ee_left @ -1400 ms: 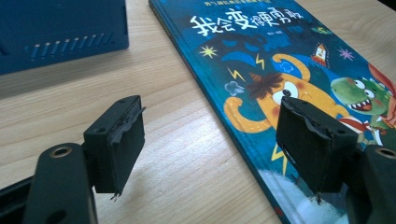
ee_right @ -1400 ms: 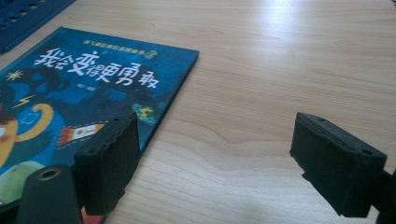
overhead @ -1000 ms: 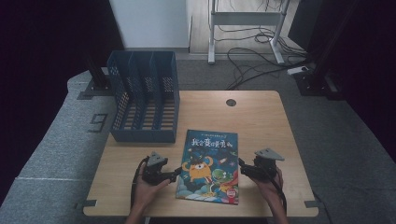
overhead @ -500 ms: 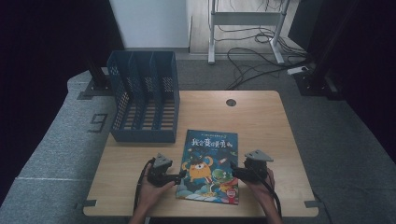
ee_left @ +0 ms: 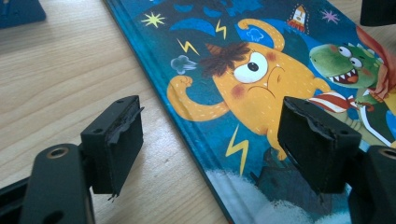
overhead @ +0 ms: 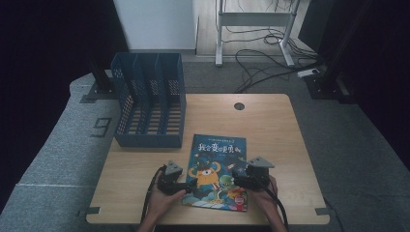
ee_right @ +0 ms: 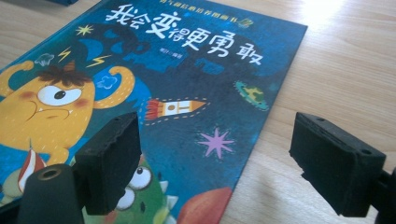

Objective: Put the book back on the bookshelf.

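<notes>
Both tongs, left [overhead: 186, 184] and right [overhead: 238, 180], have been brought in to straddle the book's [overhead: 217, 164] side edges on the desk [overhead: 270, 125], jaws wide, nothing gripped; a grasp seems imminent.

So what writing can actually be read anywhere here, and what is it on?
"我会变得更勇敢": title on the picture book's cover.
"9": large digit on the grey floor mat left of the table.
Small line above the title: too blurred to read.
Small print under the title: too small to read.

Left claw [ee_left: 210, 149] spread wide, straddling picture book [ee_left: 261, 93] spine edge; book flat on wooden table [ee_left: 70, 79].
</notes>
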